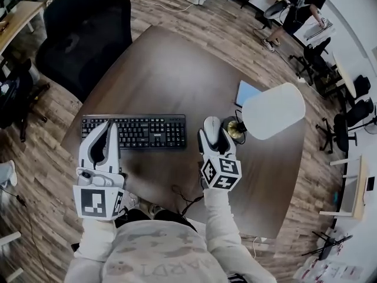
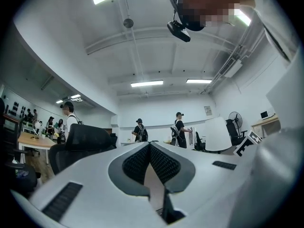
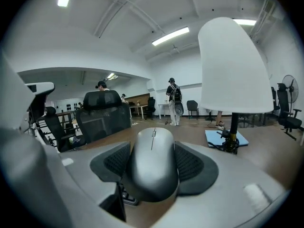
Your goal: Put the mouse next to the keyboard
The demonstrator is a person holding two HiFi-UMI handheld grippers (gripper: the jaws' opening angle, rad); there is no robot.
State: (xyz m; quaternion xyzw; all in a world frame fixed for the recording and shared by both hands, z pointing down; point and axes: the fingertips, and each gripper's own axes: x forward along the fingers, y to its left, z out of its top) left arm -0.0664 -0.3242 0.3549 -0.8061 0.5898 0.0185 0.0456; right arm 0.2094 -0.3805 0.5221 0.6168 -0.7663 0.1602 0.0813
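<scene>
Brown surface (image 1: pixel 165 69): with right gripper (image 1: pixel 213 137) jaws clamped on the mouse (image 1: pixel 211 124), we should set it flat just beside the keyboard (image 1: pixel 134 131); left gripper (image 1: pixel 105 139) jaws together, empty.

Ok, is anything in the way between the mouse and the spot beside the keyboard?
Nothing visible. The right hand-held gripper holds the mouse just right of the keyboard; the table between them is bare.

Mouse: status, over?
Right gripper shut on mouse, just off keyboard's right end. Left gripper shut, empty, at keyboard's left end. Lamp base close on mouse's right; nothing between mouse and keyboard.
</scene>
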